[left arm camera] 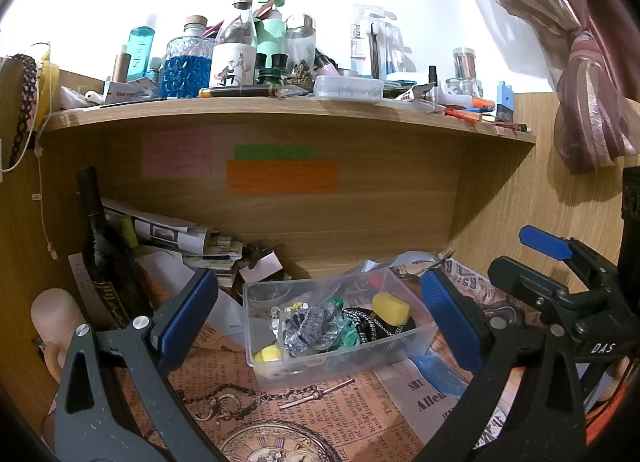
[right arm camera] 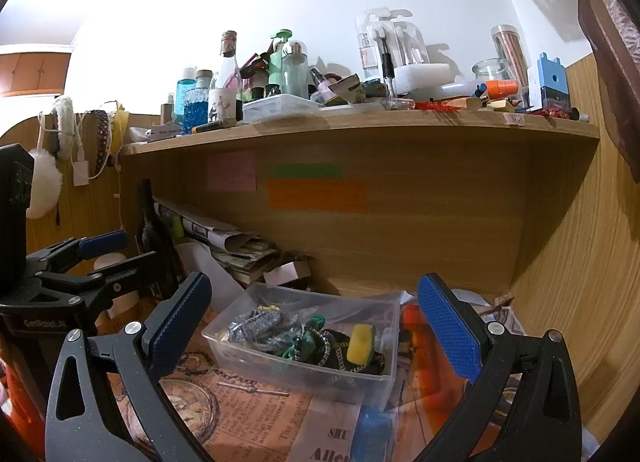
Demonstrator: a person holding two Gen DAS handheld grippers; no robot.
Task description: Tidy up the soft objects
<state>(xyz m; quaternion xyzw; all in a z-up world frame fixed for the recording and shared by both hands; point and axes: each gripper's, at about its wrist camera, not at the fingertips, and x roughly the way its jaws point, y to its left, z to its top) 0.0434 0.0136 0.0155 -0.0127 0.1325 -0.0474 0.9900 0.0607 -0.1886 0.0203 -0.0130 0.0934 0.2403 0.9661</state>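
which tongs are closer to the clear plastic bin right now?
Hard to separate; roughly equal. Left tongs are open and frame the clear plastic bin, which lies between their fingers. Right tongs are open and frame it likewise, just right of the left ones.

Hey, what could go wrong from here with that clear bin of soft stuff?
The clear plastic bin looks light, so an empty open left gripper reaching in might shove it across the printed paper.

The beaded chain lies tangled with the green fabric; lifting one may drag out the other.
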